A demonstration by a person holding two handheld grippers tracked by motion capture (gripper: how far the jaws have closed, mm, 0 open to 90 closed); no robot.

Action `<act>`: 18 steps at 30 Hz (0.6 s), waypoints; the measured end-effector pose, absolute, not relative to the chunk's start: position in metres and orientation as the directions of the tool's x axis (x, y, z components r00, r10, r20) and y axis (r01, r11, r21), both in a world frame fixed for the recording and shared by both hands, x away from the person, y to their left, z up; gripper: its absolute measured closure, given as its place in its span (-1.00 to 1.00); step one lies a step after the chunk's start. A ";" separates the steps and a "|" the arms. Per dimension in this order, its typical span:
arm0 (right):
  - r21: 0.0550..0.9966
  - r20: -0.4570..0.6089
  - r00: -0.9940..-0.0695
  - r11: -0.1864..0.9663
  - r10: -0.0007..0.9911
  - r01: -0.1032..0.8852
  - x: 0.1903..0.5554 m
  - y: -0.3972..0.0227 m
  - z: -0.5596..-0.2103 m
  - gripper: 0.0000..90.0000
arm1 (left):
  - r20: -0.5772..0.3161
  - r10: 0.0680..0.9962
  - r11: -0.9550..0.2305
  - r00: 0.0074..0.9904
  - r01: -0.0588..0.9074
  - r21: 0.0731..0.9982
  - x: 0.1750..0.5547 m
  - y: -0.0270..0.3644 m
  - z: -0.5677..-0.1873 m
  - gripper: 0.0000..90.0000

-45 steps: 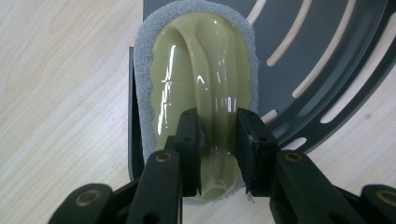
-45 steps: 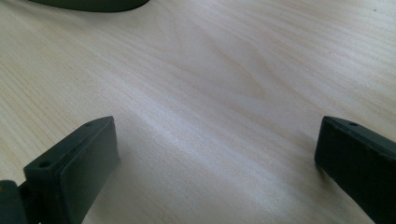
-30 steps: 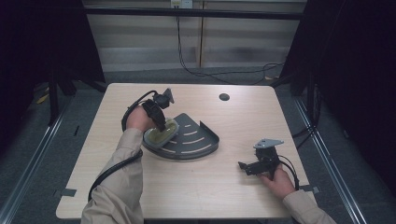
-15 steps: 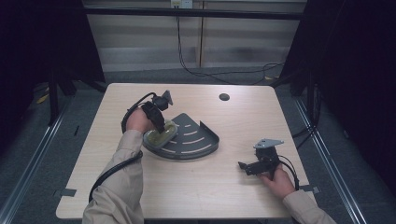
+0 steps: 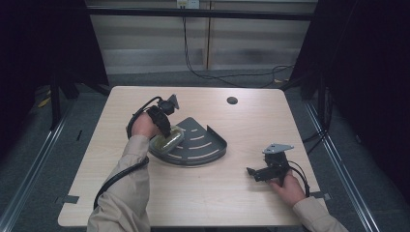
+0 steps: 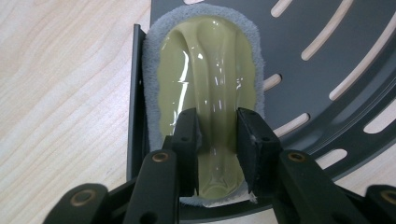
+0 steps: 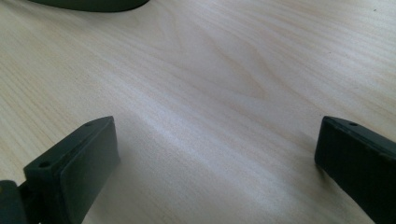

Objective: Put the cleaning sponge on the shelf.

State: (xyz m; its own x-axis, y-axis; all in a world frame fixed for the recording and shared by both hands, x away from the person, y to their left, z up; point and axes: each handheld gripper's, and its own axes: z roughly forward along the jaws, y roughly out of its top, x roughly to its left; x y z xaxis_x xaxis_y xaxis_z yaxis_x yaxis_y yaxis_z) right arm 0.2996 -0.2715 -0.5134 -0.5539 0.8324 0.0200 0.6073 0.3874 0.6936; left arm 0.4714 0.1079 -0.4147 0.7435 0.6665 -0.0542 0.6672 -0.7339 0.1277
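My left gripper (image 6: 218, 133) pinches the sponge's (image 6: 205, 74) glossy handle ridge in the grey tray's (image 5: 212, 145) left corner, jaws just easing, right gripper (image 5: 258, 174) idling wide; next, I'd let go and lift clear.

Glossy olive-yellow scrubber (image 6: 208, 79) with grey fuzzy edge, dark grey slotted tray (image 6: 327, 74), pale wood-grain table (image 5: 208, 203), black tools.

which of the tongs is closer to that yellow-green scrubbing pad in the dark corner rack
Left. The left tongs pinch the scrubbing pad's raised ridge; the right tongs rest open on the table, well apart from the rack.
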 end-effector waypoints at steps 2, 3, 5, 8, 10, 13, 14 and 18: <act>0.693 0.020 -0.555 0.388 0.832 0.607 0.300 -0.272 -0.513 -1.00 | -0.054 0.665 -0.735 0.745 0.666 0.129 0.472 0.108 -0.414 0.51; 0.693 0.020 -0.554 0.388 0.832 0.607 0.300 -0.272 -0.513 -1.00 | -0.055 0.661 -0.739 0.748 0.662 0.128 0.471 0.109 -0.414 0.50; 0.693 0.020 -0.554 0.388 0.832 0.607 0.300 -0.272 -0.513 -1.00 | -0.053 0.662 -0.738 0.747 0.663 0.129 0.471 0.109 -0.414 0.49; 0.693 0.021 -0.553 0.387 0.833 0.608 0.300 -0.271 -0.513 -1.00 | -0.045 0.671 -0.729 0.740 0.669 0.143 0.471 0.110 -0.413 0.40; 0.694 0.019 -0.555 0.388 0.832 0.607 0.300 -0.272 -0.513 -1.00 | -0.035 0.673 -0.728 0.739 0.670 0.146 0.470 0.110 -0.411 0.33; 0.694 0.019 -0.554 0.388 0.832 0.607 0.300 -0.272 -0.513 -1.00 | -0.034 0.677 -0.724 0.736 0.673 0.149 0.470 0.111 -0.409 0.25; 0.694 0.019 -0.554 0.388 0.832 0.607 0.300 -0.272 -0.513 -1.00 | -0.034 0.677 -0.724 0.736 0.673 0.149 0.470 0.111 -0.409 0.21; 0.694 0.019 -0.554 0.388 0.832 0.606 0.300 -0.272 -0.513 -1.00 | -0.027 0.683 -0.718 0.730 0.677 0.160 0.470 0.113 -0.407 0.06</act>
State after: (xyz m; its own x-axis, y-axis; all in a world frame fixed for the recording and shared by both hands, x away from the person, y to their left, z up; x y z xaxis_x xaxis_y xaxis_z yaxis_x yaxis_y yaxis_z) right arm 0.2995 -0.2715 -0.5135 -0.5539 0.8324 0.0188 0.6062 0.3877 0.6944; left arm 0.4696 0.1128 -0.4074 0.7301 0.6829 -0.0267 0.6774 -0.7180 0.1602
